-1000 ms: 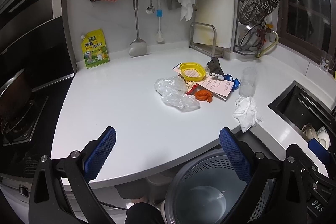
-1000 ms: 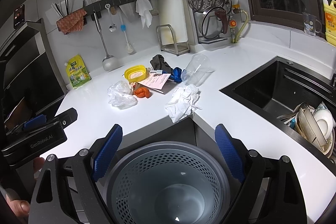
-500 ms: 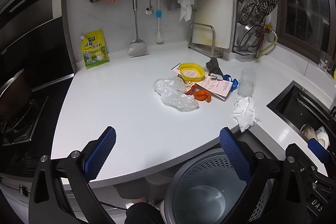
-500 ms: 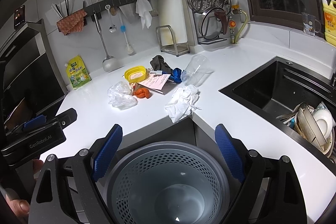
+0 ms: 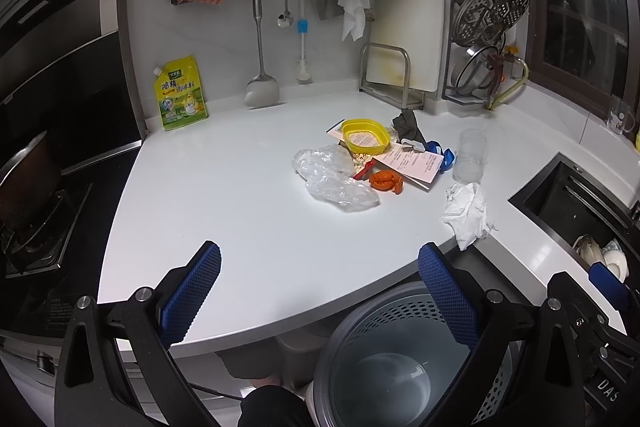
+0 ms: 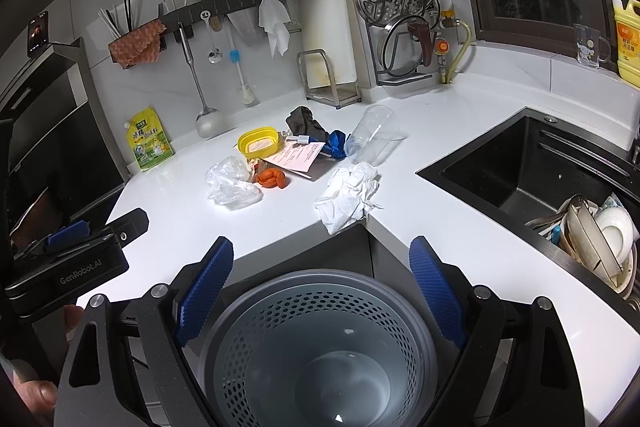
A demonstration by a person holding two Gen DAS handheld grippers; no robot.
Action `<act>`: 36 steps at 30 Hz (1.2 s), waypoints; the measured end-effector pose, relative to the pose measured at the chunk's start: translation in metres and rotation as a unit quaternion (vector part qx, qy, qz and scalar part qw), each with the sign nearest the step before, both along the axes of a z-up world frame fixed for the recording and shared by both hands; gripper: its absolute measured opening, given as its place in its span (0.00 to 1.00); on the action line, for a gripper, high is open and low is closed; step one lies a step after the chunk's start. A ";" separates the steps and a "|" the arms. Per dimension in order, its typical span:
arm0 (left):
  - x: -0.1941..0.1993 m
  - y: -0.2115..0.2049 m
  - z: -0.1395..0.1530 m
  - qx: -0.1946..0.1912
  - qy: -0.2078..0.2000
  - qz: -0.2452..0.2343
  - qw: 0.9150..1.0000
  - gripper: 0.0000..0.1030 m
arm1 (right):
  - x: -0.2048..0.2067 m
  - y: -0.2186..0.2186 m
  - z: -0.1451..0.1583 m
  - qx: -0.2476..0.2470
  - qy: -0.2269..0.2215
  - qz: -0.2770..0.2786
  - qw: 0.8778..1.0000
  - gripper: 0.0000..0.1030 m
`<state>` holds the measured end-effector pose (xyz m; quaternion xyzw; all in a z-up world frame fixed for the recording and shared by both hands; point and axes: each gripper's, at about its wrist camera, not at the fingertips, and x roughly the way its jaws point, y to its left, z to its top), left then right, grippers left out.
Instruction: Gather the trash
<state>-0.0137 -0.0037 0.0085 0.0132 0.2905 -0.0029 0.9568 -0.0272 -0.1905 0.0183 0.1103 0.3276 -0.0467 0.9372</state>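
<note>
Both grippers wide open and empty, trash still on the counter.
The crumpled tissue at frame centre overhangs the counter edge above the bin; a careless push from the right gripper or left gripper may drop it beside the bin.

Both tools are wearing black angular frames. The left gripper and right gripper are showing blue dimpled pads inside the jaws, silver screws behind them, "GenRobot.AI" lettering.
</note>
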 end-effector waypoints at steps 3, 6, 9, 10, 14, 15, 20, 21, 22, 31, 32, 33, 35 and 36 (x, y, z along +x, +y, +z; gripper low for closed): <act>0.000 0.000 -0.001 0.001 0.000 0.000 1.000 0.94 | 0.000 0.000 0.000 0.000 0.000 0.000 1.000 0.83; 0.000 0.000 -0.001 0.000 0.001 0.000 1.000 0.94 | -0.001 0.000 0.001 0.000 0.000 0.000 1.000 0.83; 0.000 0.000 -0.002 0.000 0.001 0.001 1.000 0.94 | -0.001 0.000 0.001 0.000 0.001 0.000 1.000 0.83; 0.000 0.000 -0.003 0.000 0.002 0.001 1.000 0.94 | -0.002 0.000 0.001 0.000 0.001 -0.001 1.000 0.83; 0.001 0.002 -0.004 -0.001 0.004 0.001 1.000 0.94 | -0.002 0.000 0.000 0.000 0.002 0.000 1.000 0.83; 0.001 0.002 -0.005 -0.001 0.005 0.001 1.000 0.94 | -0.002 0.000 0.000 0.000 0.003 0.000 1.000 0.83; 0.003 0.004 -0.006 -0.001 0.008 0.000 1.000 0.94 | -0.002 0.002 -0.003 0.000 0.005 0.000 1.000 0.83; 0.004 0.004 -0.007 -0.001 0.008 0.000 1.000 0.94 | -0.002 0.002 -0.003 0.000 0.005 0.000 1.000 0.83; 0.004 0.004 -0.007 -0.001 0.009 0.000 1.000 0.94 | 0.000 0.002 -0.006 0.000 0.006 -0.001 1.000 0.83; 0.015 0.014 -0.021 0.000 0.022 0.017 1.000 0.94 | 0.010 0.000 -0.021 -0.002 0.025 -0.003 1.000 0.83; 0.019 0.017 -0.024 -0.002 0.024 0.021 0.999 0.94 | 0.012 -0.002 -0.024 -0.002 0.029 -0.005 1.000 0.83; 0.022 0.020 -0.027 -0.002 0.027 0.025 0.999 0.94 | 0.014 -0.004 -0.026 -0.001 0.033 -0.007 0.999 0.83; 0.030 0.026 -0.032 -0.003 0.033 0.032 0.999 0.94 | 0.021 -0.007 -0.033 -0.002 0.042 -0.010 0.999 0.83; 0.034 0.029 -0.034 -0.005 0.036 0.036 0.999 0.94 | 0.024 -0.009 -0.037 -0.003 0.045 -0.011 0.999 0.83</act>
